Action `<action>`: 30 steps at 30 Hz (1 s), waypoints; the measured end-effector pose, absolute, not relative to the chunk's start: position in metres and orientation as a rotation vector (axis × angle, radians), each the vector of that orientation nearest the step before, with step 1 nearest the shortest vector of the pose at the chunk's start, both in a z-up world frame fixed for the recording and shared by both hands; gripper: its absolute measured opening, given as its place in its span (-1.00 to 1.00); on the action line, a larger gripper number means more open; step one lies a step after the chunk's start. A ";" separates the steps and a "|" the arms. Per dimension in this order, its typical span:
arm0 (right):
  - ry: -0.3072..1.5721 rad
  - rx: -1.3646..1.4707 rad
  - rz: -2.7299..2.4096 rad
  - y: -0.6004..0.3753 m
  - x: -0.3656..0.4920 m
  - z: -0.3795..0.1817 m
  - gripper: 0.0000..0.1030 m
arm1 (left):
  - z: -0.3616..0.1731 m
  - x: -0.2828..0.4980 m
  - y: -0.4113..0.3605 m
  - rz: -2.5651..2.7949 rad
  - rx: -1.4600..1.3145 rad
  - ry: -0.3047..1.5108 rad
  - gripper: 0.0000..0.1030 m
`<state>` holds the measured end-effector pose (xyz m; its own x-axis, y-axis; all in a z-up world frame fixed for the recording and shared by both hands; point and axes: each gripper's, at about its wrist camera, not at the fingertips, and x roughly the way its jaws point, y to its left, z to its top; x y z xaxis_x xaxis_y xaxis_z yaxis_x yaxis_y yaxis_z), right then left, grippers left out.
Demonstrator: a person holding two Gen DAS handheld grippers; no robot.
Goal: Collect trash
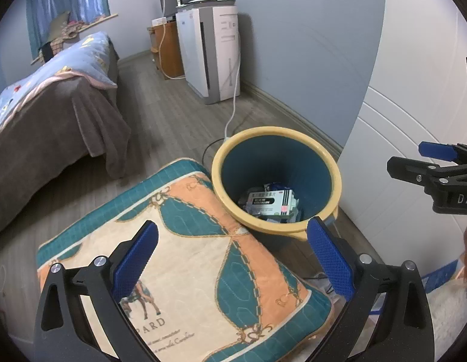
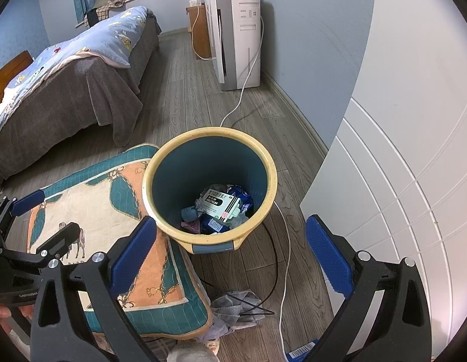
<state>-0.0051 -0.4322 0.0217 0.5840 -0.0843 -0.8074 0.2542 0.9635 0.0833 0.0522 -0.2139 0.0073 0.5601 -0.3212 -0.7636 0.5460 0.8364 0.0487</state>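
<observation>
Wood floor (image 2: 185, 96), yellow-rimmed teal bin (image 2: 265, 163), boxed trash (image 2: 222, 206) inside

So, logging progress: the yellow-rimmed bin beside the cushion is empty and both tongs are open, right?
Not empty. The right wrist view shows the bin already holds trash, including a white box. It does sit beside the cushion, and the left tongs and right tongs are open.

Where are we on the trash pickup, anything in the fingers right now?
Done: the bin already holds a medicine box and wrappers. In hand: nothing; the left gripper and right gripper are both open and empty. Possibly left: a grey crumpled cloth on the floor beside the cushion.
</observation>
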 end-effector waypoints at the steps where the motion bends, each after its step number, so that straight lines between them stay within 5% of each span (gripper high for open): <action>1: 0.927 0.198 -0.199 -0.432 -0.005 0.022 0.89 | 0.007 0.051 -0.214 -0.520 0.300 0.828 0.90; 30: 0.938 0.201 -0.200 -0.437 -0.005 0.021 0.89 | 0.006 0.048 -0.216 -0.551 0.351 0.822 0.90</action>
